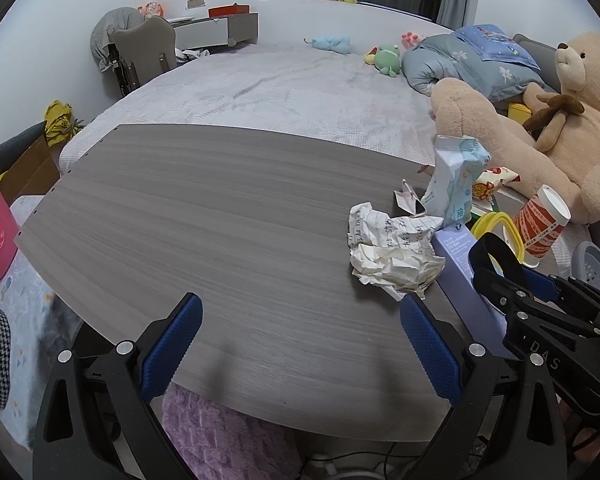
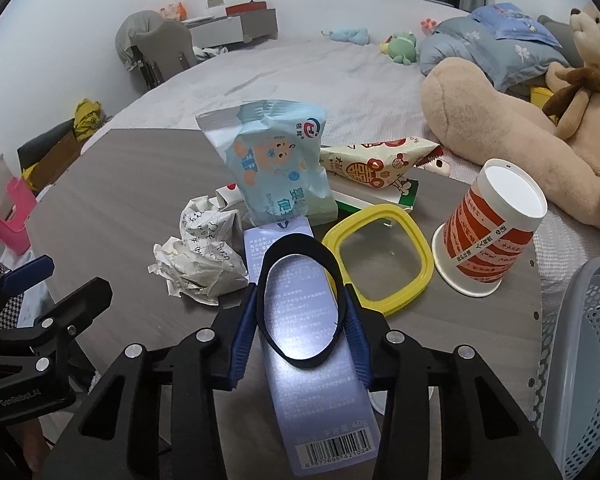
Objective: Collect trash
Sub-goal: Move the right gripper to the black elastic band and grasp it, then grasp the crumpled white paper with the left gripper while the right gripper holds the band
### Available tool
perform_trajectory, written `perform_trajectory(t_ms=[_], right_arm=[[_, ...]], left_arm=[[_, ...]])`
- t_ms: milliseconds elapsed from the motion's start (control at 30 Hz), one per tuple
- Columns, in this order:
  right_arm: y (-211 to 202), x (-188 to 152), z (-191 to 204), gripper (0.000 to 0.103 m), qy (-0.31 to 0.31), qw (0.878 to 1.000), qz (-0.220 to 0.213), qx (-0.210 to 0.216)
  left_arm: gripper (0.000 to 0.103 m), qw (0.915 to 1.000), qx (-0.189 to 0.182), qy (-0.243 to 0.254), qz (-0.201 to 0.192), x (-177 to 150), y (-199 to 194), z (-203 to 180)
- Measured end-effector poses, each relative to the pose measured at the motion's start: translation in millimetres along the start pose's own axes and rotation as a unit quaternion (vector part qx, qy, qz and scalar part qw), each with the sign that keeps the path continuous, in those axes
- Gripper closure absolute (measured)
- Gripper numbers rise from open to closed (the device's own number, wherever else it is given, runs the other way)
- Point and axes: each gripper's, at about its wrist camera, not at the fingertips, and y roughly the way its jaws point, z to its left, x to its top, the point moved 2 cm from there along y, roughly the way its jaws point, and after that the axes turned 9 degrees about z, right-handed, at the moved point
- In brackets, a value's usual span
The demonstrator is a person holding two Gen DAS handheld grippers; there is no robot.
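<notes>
Right now right gripper point(image 2: 300, 320) straddles lavender box point(image 2: 320, 392), prob. clamping it; left gripper point(image 1: 300, 344) wide open w/ nothing.

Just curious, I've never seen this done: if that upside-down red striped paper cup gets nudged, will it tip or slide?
The paper cup probably slides or topples easily: it looks light and empty. Standing on its wider rim on the table helps somewhat. Squeezed hard, its thin wall would likely crumple.

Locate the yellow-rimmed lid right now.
In the right wrist view, the yellow-rimmed lid lies flat on the table, between the lavender box and the upside-down paper cup.
</notes>
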Motion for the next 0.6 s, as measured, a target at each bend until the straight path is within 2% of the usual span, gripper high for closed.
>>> perform_trajectory(t_ms=[200,600], right_arm=[[-11.8,-6.8,-10.1,0.071,0.016,1.000,-0.008,0.017],[-36.7,-23.2,-26.7,0.071,0.031,0.999,-0.023,0.028]], left_arm=[[0.008,0.9998,-0.012,0.013,-0.002,-0.2,0.1,-15.6],[0.008,0.9993,-0.032,0.020,-0.002,14.3,24.8,-39.8]])
